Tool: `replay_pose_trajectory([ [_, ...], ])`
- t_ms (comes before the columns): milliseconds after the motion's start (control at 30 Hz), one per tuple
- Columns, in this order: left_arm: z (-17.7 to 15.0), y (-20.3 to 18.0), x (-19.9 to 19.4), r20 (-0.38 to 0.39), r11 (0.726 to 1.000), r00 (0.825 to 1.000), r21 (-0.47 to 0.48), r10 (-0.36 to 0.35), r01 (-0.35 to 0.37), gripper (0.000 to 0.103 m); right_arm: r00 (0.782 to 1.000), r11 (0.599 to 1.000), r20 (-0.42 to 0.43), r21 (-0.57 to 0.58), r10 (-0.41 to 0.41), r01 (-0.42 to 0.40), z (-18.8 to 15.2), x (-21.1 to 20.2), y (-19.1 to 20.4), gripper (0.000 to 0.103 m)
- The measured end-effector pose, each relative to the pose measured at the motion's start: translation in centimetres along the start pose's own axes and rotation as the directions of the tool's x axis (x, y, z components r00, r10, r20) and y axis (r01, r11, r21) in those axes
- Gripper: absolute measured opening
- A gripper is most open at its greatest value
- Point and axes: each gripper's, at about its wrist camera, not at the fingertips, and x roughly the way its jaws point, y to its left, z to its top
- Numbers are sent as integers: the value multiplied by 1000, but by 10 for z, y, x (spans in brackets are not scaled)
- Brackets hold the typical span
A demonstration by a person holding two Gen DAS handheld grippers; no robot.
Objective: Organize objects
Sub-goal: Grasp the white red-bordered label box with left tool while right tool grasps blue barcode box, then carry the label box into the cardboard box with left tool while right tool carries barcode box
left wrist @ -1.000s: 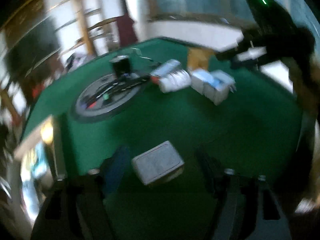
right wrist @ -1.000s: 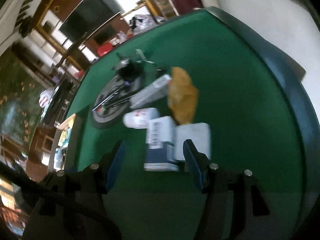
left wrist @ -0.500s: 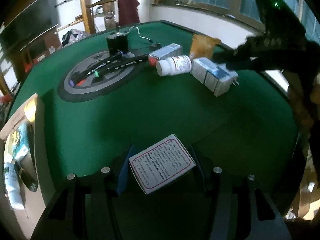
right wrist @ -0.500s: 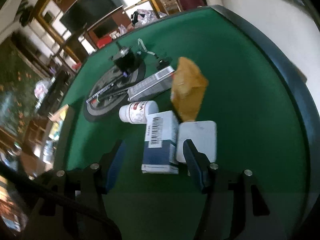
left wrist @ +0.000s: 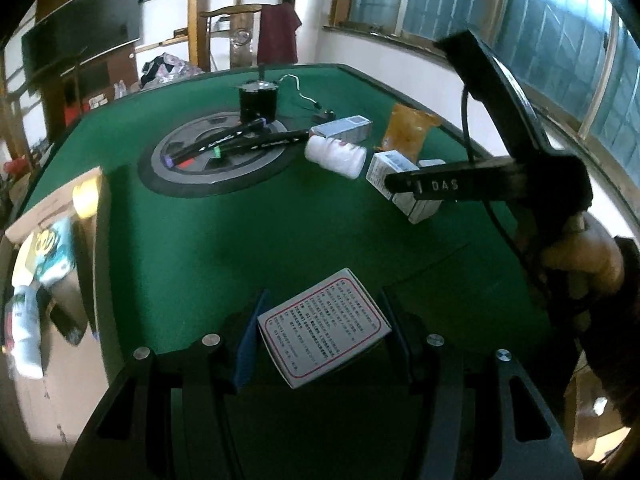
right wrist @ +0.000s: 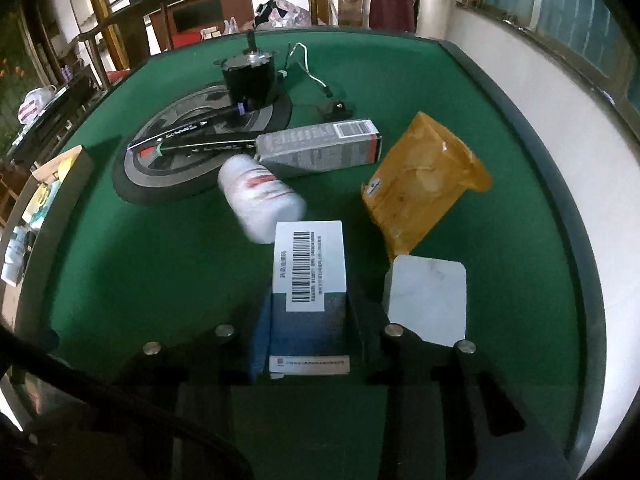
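Clutter runs across the green table [right wrist: 460,92] from left to right in the right wrist view: a dark round disc [right wrist: 168,176] bearing markers and a black motor [right wrist: 250,78]; a white bottle [right wrist: 260,202] on its side; a long grey carton [right wrist: 320,148] behind it; a barcode box [right wrist: 310,268]; a white square block [right wrist: 428,296] just beside that box; an orange pouch [right wrist: 424,184] beyond the block; the right gripper [right wrist: 308,320] straddles the near end of the barcode box, its fingers close against both long sides, though whether they press it I cannot tell; the box's long axis runs straight away from the claw, in line with the fingers, so a squeeze across the narrow width looks the likely next step; the left gripper [left wrist: 320,334], well apart at the table's near edge, pinches a red-bordered leaflet box [left wrist: 322,326] turned askew between its fingers; the right hand is plainly the nearer to the cluster.
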Motion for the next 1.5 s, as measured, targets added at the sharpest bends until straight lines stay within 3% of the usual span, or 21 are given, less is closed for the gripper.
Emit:
replay_pose_trajectory([
  [200,-12,22,-26,24,997,999,-74,24,-22,49,996,997,35,13,80,-80,-6,-26,3,31],
  [400,-26,70,-66,52,978,991,-171,127,-116,49,977,979,70,-10,202,-201,0,-59,30,31],
  [533,-39,110,-83,42,945,976,-260,214,-196,49,948,949,54,-32,315,-313,6,-69,60,31],
  [667,-57,146,-86,2,905,964,-344,266,-249,49,905,904,13,-38,426,-425,10,-68,97,31],
  [833,-79,184,-81,-66,851,946,-420,318,-316,49,866,865,-50,-60,497,-499,12,-58,146,31],
  [933,-85,199,-72,-102,833,943,-446,317,-328,49,838,833,-96,-90,538,-545,8,-53,177,31],
  [1100,-88,215,-60,-139,819,932,-445,336,-361,49,812,801,-182,-146,554,-580,-3,-38,232,32],
  [1200,-86,221,-56,-152,808,915,-432,373,-401,49,803,789,-227,-169,551,-590,-9,-27,258,32],
  [1333,-87,232,-57,-141,790,906,-449,399,-418,50,804,787,-263,-195,534,-586,-14,-15,280,32],
  [1500,-93,238,-74,-90,786,931,-511,353,-347,50,829,804,-277,-230,486,-549,-19,-5,297,32],
])
